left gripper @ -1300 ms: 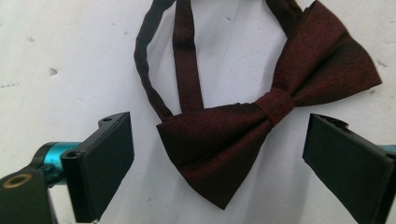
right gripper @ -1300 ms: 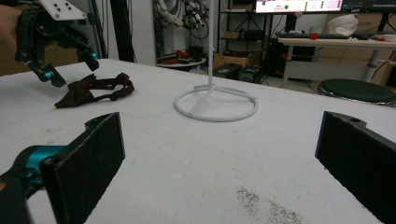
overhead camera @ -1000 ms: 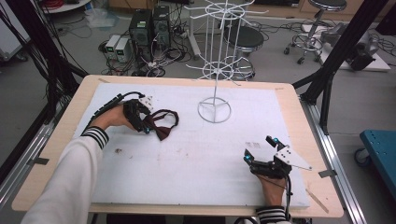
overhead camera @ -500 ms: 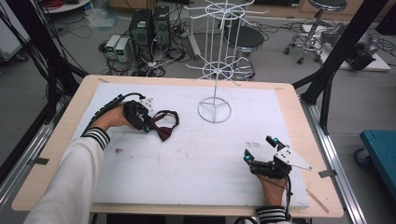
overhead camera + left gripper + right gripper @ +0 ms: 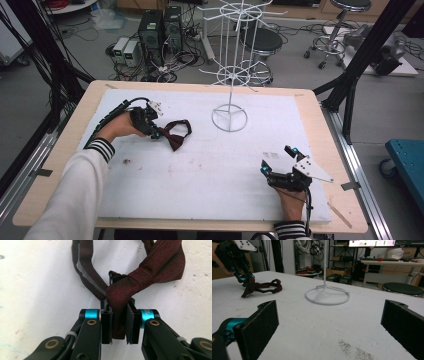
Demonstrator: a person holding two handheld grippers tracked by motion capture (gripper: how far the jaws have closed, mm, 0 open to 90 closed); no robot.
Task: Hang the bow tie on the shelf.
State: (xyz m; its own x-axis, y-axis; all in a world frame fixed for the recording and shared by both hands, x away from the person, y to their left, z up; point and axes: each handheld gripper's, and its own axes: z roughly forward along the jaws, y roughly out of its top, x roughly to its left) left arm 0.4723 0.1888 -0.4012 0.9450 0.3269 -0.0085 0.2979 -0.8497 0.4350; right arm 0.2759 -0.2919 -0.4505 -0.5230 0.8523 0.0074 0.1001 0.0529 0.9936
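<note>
One bow tie (image 5: pixel 140 277), one stand (image 5: pixel 230 75)

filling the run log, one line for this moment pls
left gripper shut on bow tie | right gripper open, idle | wire stand bare

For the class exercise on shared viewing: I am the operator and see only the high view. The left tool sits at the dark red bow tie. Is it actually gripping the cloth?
Observer: Yes. In the left gripper view, the left tool has its jaws shut on a fold of the bow tie.
Operator: Where on the tie?
Observer: Just below the centre knot; a black clip shows behind it.
Operator: And the right tool?
Observer: The right tool is wide open, with bare white table between its jaws.
</note>
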